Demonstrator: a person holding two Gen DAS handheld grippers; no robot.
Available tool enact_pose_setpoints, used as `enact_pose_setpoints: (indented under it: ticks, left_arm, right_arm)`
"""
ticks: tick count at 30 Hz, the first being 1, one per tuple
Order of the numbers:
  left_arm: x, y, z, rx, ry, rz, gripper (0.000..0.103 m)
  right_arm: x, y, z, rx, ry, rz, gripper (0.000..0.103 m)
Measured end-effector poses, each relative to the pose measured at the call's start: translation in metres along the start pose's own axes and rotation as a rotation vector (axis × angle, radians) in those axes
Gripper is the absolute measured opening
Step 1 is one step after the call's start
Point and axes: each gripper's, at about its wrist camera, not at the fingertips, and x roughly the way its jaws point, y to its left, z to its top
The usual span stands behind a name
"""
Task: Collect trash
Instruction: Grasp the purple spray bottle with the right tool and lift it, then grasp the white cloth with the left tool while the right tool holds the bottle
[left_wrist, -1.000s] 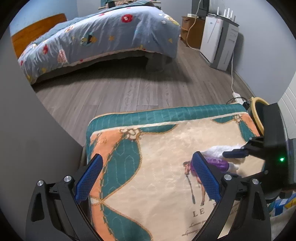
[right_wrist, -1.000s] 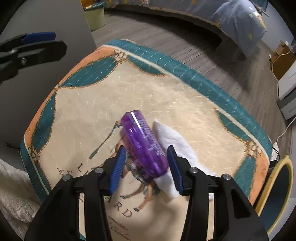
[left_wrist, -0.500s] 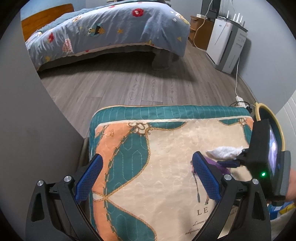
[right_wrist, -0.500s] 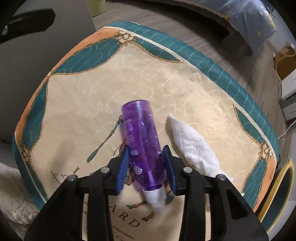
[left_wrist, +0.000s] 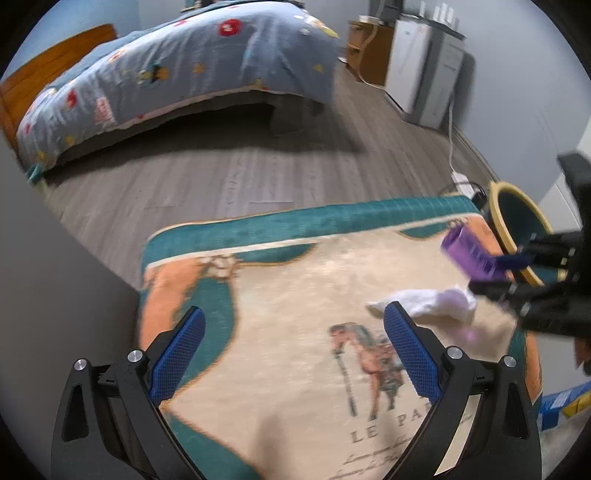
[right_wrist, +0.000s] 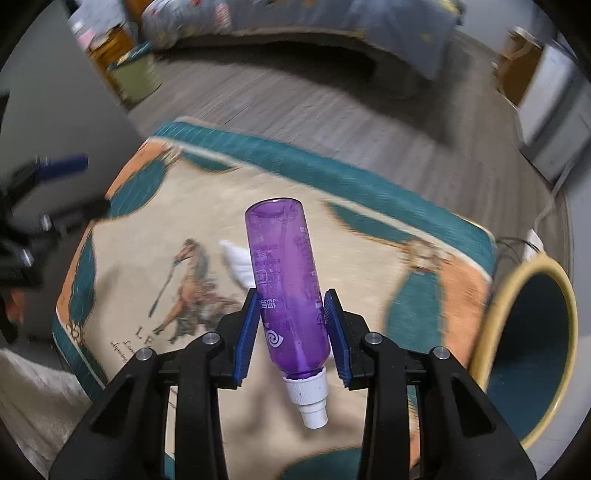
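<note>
My right gripper (right_wrist: 291, 314) is shut on a purple plastic bottle (right_wrist: 286, 280) with a white cap, held above the patterned cushion (right_wrist: 332, 236). In the left wrist view the bottle (left_wrist: 471, 254) and the right gripper (left_wrist: 517, 273) hang near the cushion's far right corner. A crumpled white tissue (left_wrist: 424, 301) lies on the cushion (left_wrist: 280, 317); in the right wrist view the tissue (right_wrist: 238, 264) is partly hidden behind the bottle. My left gripper (left_wrist: 293, 332) is open and empty over the cushion's near side.
A teal bin with a yellow rim (right_wrist: 532, 343) stands just right of the cushion; it also shows in the left wrist view (left_wrist: 517, 225). A bed (left_wrist: 177, 74), grey wood floor (left_wrist: 258, 173), white cabinets (left_wrist: 424, 66), a power strip with cable (left_wrist: 460, 181) and a green container (right_wrist: 136, 75) lie beyond.
My right gripper closed on the purple bottle and lifted it off the cushion, moving toward the bin. The tissue stayed on the cushion. My left gripper stayed open.
</note>
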Motion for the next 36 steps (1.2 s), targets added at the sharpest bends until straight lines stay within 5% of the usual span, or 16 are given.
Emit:
enact_pose_setpoints:
  ticks: [7, 19, 22, 27, 36]
  left_arm:
    - [0.038, -0.062, -0.003, 0.062, 0.036, -0.056, 0.096]
    - [0.082, -0.148, -0.015, 0.258, 0.144, -0.124, 0.093]
    - [0.087, -0.147, -0.014, 0.24, 0.165, -0.15, 0.08]
    - [0.095, -0.15, -0.013, 0.244, 0.199, -0.176, 0.043]
    - [0.065, -0.169, 0.014, 0.268, 0.078, -0.181, 0.039]
  right_arm:
    - [-0.007, -0.061, -0.02, 0.135, 0.006, -0.047, 0.033]
    - [-0.011, -0.095, -0.041, 0.216, 0.001, 0.005, 0.032]
    - [-0.013, -0.098, -0.042, 0.215, -0.004, 0.02, 0.032]
    - [-0.015, -0.104, -0.043, 0.232, -0.012, 0.04, 0.032]
    - [-0.059, -0.136, -0.044, 0.33, -0.124, 0.05, 0.032]
